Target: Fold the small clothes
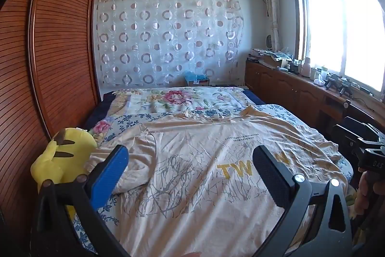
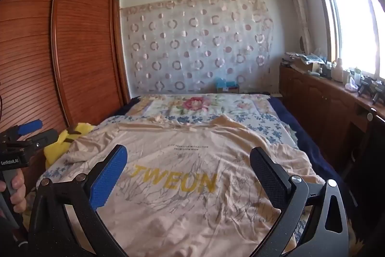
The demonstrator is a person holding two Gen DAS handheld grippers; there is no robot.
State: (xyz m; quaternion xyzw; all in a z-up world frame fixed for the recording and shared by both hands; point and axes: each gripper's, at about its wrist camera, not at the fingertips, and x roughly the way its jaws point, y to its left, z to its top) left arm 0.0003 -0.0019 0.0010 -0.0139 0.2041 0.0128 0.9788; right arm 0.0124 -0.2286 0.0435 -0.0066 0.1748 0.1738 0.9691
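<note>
A beige T-shirt point(image 1: 204, 160) with yellow letters and a grey branch print lies spread face up on the bed, its left sleeve bunched; it also shows in the right wrist view point(image 2: 192, 172). My left gripper point(image 1: 190, 160) is open and empty, held above the shirt's left half. My right gripper point(image 2: 187, 160) is open and empty above the shirt's middle. The left gripper shows at the left edge of the right wrist view point(image 2: 28, 134). The right gripper's body shows at the right edge of the left wrist view point(image 1: 365, 148).
A yellow plush toy point(image 1: 62, 155) lies at the bed's left edge by the wooden wardrobe point(image 1: 60, 52). A floral quilt point(image 1: 180, 100) covers the far bed. A low wooden cabinet point(image 1: 300, 88) with clutter runs under the window on the right.
</note>
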